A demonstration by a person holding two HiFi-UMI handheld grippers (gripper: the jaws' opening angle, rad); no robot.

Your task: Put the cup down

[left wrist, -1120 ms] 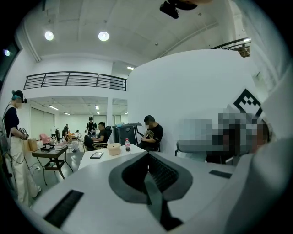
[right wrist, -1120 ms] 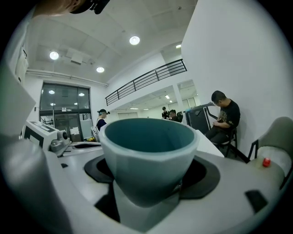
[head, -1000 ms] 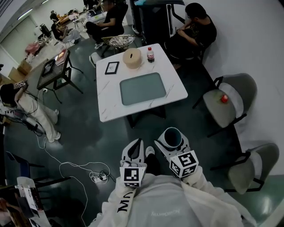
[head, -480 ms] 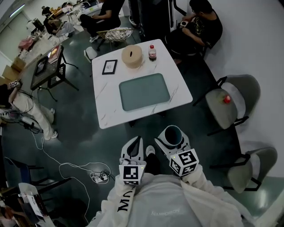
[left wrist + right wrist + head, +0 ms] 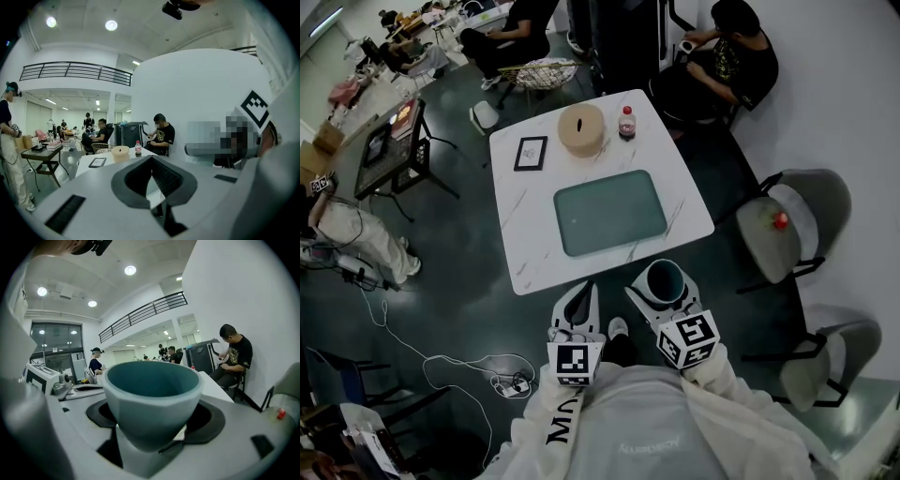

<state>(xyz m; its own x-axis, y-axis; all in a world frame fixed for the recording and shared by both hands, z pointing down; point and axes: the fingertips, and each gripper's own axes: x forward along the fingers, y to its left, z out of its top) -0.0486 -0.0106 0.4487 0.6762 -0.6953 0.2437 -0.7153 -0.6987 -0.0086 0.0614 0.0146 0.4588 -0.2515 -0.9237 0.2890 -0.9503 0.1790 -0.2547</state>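
My right gripper (image 5: 661,298) is shut on a teal cup (image 5: 666,284), held upright close to my body above the dark floor, just short of the white table's near edge (image 5: 525,234). In the right gripper view the cup (image 5: 152,394) fills the middle, its walls between the two dark pads and its inside empty. My left gripper (image 5: 581,309) hangs beside it on the left, shut with nothing in it; in the left gripper view its jaws (image 5: 152,187) meet in front of the table. A grey-green tray (image 5: 611,212) lies in the middle of the table.
At the table's far side stand a round tan box (image 5: 581,128), a small red-capped bottle (image 5: 626,122) and a dark framed tablet (image 5: 530,153). Two grey chairs (image 5: 792,225) (image 5: 834,352) stand to the right. A seated person (image 5: 722,56) is behind the table. Cables (image 5: 511,382) lie on the floor at left.
The table has drawn nearer to me and sits lower in the head view. Both grippers keep their pose, the cup still in the right one.
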